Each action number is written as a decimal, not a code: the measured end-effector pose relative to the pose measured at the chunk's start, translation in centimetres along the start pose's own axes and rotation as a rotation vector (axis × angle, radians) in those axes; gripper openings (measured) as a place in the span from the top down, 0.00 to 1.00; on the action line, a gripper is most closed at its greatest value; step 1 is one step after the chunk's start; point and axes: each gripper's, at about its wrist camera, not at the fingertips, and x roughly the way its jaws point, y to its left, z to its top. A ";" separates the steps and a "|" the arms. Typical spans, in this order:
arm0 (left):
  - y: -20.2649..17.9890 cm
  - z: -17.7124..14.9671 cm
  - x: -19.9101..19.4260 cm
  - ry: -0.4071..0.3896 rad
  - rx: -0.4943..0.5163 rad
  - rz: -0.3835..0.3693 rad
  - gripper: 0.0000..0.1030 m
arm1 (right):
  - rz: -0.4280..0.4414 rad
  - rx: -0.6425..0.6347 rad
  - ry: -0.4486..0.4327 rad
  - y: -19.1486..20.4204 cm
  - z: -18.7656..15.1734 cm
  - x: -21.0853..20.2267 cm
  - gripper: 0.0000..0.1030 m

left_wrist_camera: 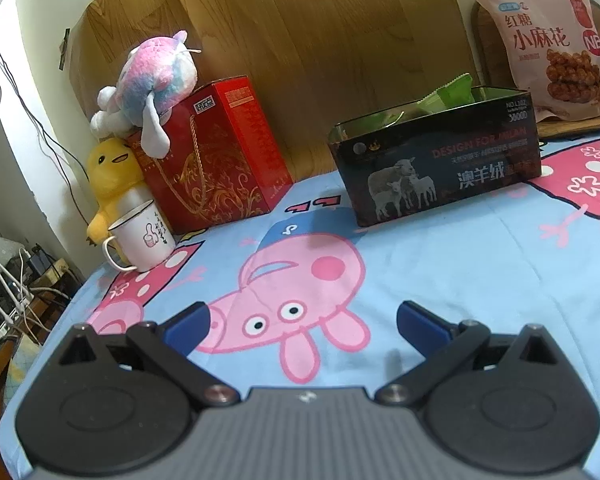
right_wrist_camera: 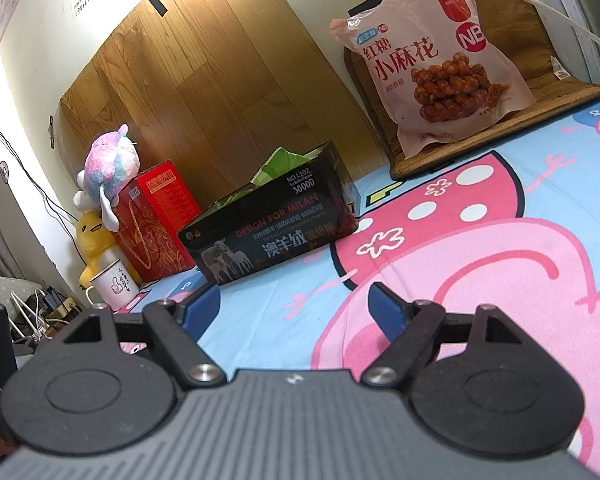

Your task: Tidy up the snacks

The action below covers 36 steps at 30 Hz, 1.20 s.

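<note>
From the left wrist view, the left gripper hangs low over the cartoon-pig cloth with its blue fingers spread wide and nothing between them; ahead and slightly right stands the black tin box, open at the top, with green snack packets poking above its rim; farther ahead on the right, a pink bag of twisted dough snacks leans upright on a brown mat; ahead on the left sit a red gift box, a pink plush toy on top of it, a yellow plush duck and a white mug.

From the right wrist view, the right gripper is likewise spread wide and empty, close above the cloth; the black tin box lies ahead and a little left, green packets showing over its edge; the pink bag stands ahead to the right, well apart from the box.

As a judgement, the small packets appear already gathered in the box; no loose snack lies on the cloth; the pink bag, still outside, looks like the only item left, if it belongs there at all.
</note>
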 end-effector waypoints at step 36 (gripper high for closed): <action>-0.2 -0.1 -0.3 -0.014 0.025 0.013 0.00 | 0.002 0.004 -0.004 -0.1 0.1 -0.1 0.19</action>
